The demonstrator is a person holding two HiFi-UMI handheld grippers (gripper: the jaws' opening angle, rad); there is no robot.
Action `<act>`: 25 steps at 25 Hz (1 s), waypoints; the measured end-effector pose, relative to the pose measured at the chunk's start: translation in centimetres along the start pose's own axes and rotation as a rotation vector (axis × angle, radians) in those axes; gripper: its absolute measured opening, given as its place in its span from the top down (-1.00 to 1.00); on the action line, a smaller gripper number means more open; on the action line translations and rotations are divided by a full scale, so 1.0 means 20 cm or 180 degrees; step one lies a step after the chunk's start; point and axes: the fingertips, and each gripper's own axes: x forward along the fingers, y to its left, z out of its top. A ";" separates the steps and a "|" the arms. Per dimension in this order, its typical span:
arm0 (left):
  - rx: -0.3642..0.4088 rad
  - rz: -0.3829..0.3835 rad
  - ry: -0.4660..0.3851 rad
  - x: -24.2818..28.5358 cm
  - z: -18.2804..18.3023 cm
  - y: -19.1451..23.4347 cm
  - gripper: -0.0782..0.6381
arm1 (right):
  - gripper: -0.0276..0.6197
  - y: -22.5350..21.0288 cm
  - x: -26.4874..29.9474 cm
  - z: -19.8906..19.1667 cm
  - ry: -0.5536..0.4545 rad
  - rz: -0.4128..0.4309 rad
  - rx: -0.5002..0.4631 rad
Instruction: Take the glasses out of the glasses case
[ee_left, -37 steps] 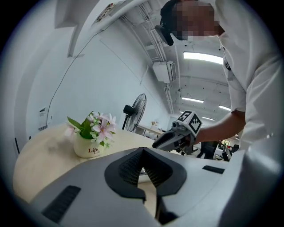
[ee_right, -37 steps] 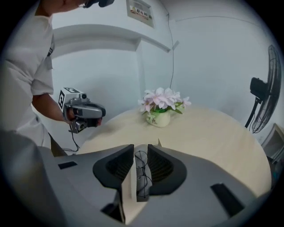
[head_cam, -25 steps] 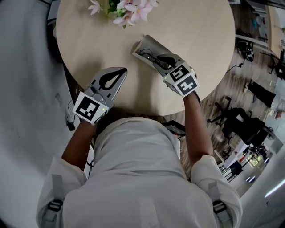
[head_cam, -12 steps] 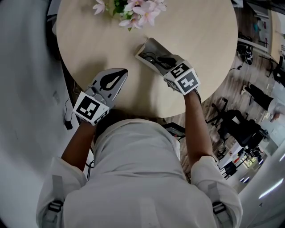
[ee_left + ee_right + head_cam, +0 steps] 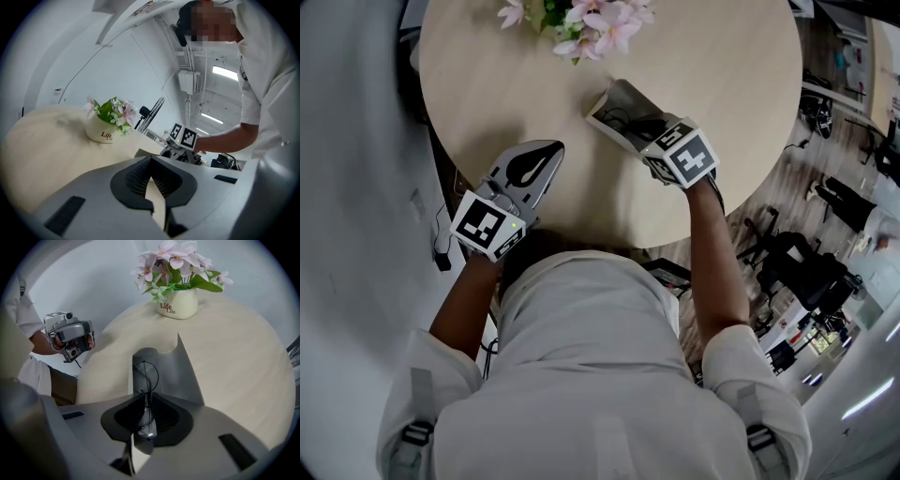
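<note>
A white pot (image 5: 177, 303) of pink flowers stands on the round table (image 5: 243, 357), far ahead of the jaws of the right gripper (image 5: 146, 408).

Case (image 5: 614, 101) on counter (image 5: 722, 103), glasses (image 5: 623, 120) inside; flowers (image 5: 581, 21) behind it; left tongs (image 5: 549, 150) to its left, right tongs (image 5: 645, 127) at its near end.
</note>
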 end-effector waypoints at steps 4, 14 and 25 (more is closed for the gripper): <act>-0.0004 0.0000 -0.0018 0.00 0.00 -0.01 0.75 | 0.77 0.00 0.01 0.00 0.0081 0.0066 -0.0028; 0.0270 0.0028 -0.0104 -0.07 0.19 -0.05 0.75 | 0.81 -0.02 -0.24 0.11 -0.0389 -0.0496 -0.0223; 0.0809 0.0116 -0.0435 -0.08 0.60 -0.28 0.75 | 0.82 0.13 -1.15 0.25 -0.2036 -0.1068 -0.0309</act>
